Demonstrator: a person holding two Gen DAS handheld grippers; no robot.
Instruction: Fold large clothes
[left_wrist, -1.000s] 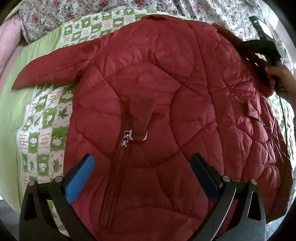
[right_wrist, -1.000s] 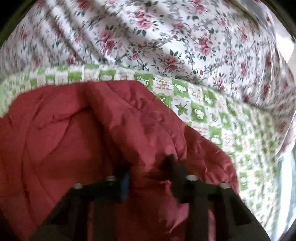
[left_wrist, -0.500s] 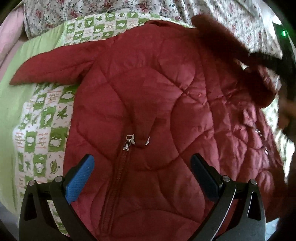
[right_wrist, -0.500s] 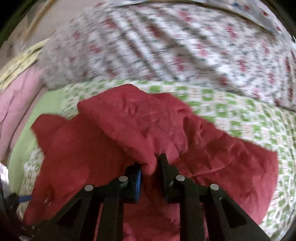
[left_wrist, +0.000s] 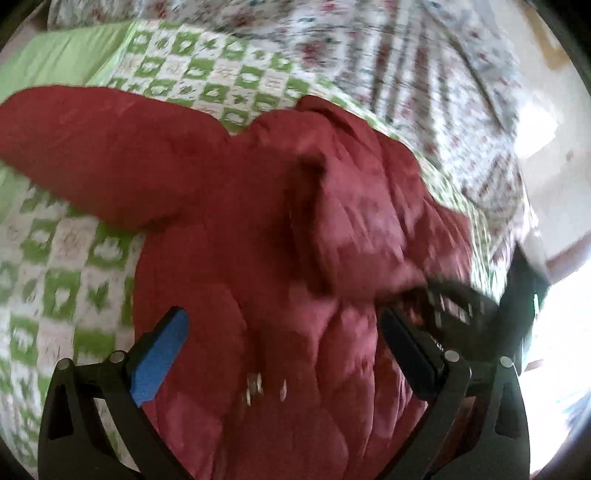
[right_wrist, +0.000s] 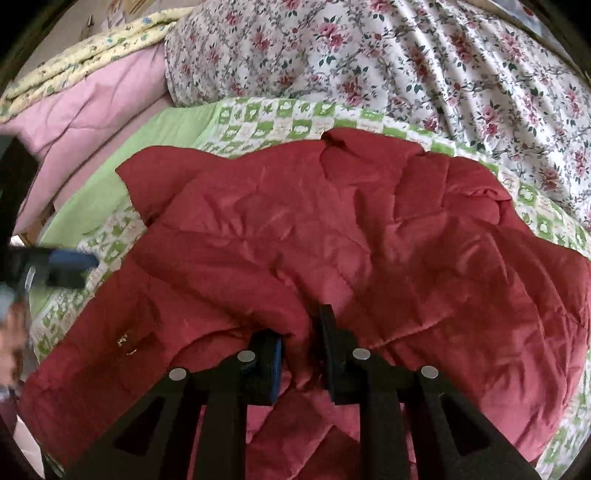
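On the bed, red quilted jacket (right_wrist: 332, 229) lies spread over the green-and-white checked quilt (right_wrist: 280, 118), floral duvet (right_wrist: 424, 70) bunched behind it, pink blanket (right_wrist: 92, 110) off to the side. Right gripper (right_wrist: 301, 350): fingers nearly together, pinching a fold of jacket fabric at its near edge. Left gripper (left_wrist: 284, 350): fingers spread wide, holding nothing, hovering over the jacket body near the zipper pull (left_wrist: 255, 387). One sleeve (left_wrist: 92, 147) sticks out flat over the quilt. Left wrist view is motion-blurred.
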